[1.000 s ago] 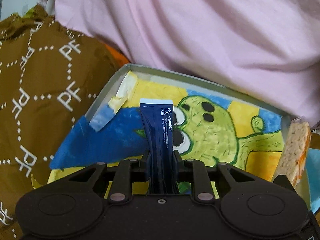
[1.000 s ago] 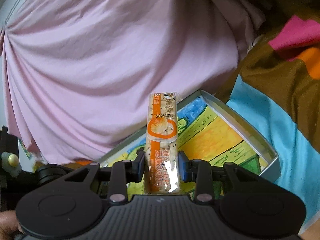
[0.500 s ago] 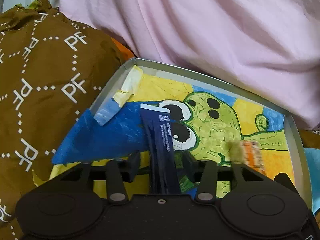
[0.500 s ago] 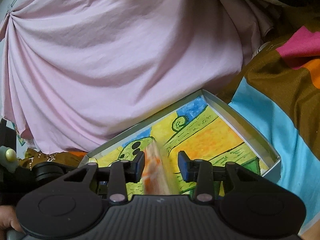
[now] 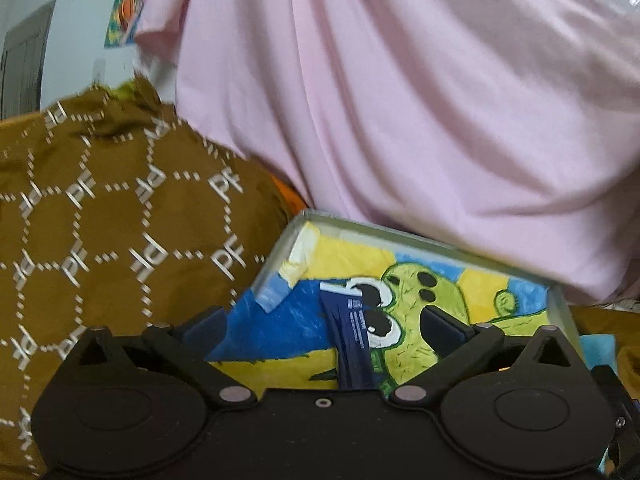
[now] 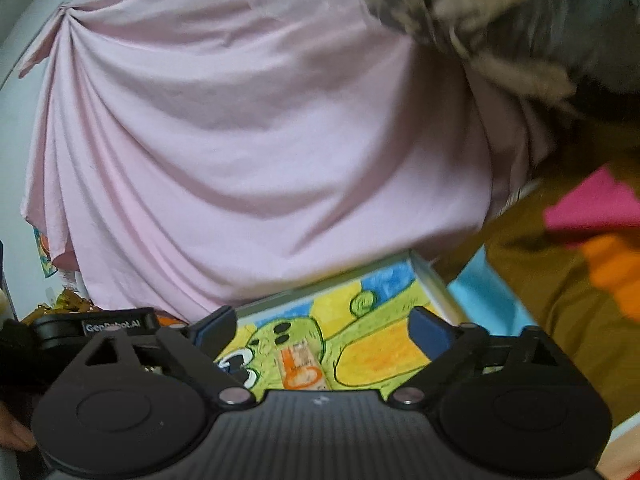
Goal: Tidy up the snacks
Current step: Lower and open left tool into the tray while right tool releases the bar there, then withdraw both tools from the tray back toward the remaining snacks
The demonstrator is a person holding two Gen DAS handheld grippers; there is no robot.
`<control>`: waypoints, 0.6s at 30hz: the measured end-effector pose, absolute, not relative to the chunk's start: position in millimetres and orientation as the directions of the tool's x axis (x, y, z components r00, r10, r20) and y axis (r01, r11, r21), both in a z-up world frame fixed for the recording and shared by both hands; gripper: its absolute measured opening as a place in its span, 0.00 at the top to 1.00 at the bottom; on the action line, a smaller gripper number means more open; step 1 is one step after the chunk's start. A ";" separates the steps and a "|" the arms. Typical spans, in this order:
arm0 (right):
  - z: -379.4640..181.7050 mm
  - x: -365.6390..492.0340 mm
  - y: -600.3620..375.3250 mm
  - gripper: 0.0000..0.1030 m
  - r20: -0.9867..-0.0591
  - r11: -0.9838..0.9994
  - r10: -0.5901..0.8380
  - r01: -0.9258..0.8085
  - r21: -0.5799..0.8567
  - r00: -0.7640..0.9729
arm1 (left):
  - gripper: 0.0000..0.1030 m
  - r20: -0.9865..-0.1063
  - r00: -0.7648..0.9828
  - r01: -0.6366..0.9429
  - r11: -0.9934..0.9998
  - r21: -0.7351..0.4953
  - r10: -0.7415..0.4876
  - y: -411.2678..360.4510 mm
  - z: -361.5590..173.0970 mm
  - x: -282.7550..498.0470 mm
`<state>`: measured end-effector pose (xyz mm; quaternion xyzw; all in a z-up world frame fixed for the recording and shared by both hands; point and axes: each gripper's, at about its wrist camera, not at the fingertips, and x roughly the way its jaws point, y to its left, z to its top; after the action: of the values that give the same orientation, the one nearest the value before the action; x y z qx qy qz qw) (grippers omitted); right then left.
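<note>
The navy sachet (image 5: 352, 344) lies flat on the cartoon-painted floor of the shallow metal tray (image 5: 420, 240), its long axis running away from the left hand-held gripper (image 5: 324, 320), whose jaws stand spread wide on either side with nothing between them. The orange-and-white snack bar (image 6: 298, 368) lies in the same tray, seen between the parted jaws of the right hand-held gripper (image 6: 322, 326), which is likewise released and empty. Both snacks are inside the tray; whether they touch each other cannot be told, since neither view shows the two together.

By the look of it, the sachet is light, thin and limp, with a slick foil skin, so it is best pinched across its narrow width near the middle or at a sealed end, where the film is stiffest. The bar seems stiffer but brittle under its crinkly wrapper; a gentle grip across its short sides would suit it, as hard squeezing could crumble it.

The tray rests on a bed among a brown patterned cloth (image 5: 100, 240), a pink sheet (image 5: 400, 120) and a colour-blocked blanket (image 6: 560, 300).
</note>
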<state>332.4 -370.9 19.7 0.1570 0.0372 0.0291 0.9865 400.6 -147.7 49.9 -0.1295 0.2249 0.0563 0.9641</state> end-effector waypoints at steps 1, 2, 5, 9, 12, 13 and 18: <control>23.1 327.0 -370.2 0.01 -0.060 0.951 0.068 -0.046 0.304 0.996 | 0.01 -0.442 0.896 -0.162 0.961 -0.223 0.048 -146.5 54.7 394.4; 26.7 321.2 -369.6 0.00 -0.056 0.954 0.066 -0.047 0.298 0.996 | 0.01 -0.437 0.899 -0.156 0.962 -0.224 0.044 -145.4 58.9 388.4; 35.1 303.6 -367.9 0.00 -0.046 0.958 0.074 -0.058 0.280 0.996 | 0.01 -0.419 0.907 -0.138 0.965 -0.221 0.034 -140.4 71.0 365.9; 43.1 277.3 -363.7 0.00 -0.046 0.971 0.069 -0.057 0.233 0.997 | 0.01 -0.388 0.920 -0.139 0.975 -0.174 0.062 -134.6 77.4 331.0; 48.4 257.4 -359.5 0.00 -0.040 0.982 0.054 -0.046 0.183 0.998 | 0.01 -0.387 0.919 -0.143 0.980 -0.137 0.080 -128.4 78.3 307.0; 49.8 250.5 -358.7 0.00 -0.039 0.983 0.047 -0.039 0.177 0.998 | 0.01 -0.385 0.919 -0.141 0.981 -0.131 0.081 -125.5 78.3 299.7; 50.5 218.8 -358.2 0.00 -0.034 0.978 0.025 -0.017 0.210 0.999 | 0.01 -0.368 0.927 -0.115 0.989 -0.088 0.075 -112.0 76.1 259.4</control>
<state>218.8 -358.2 50.5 0.1055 0.0180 0.0104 0.9942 259.4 -112.0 76.1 -0.0542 0.1853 0.0483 0.9800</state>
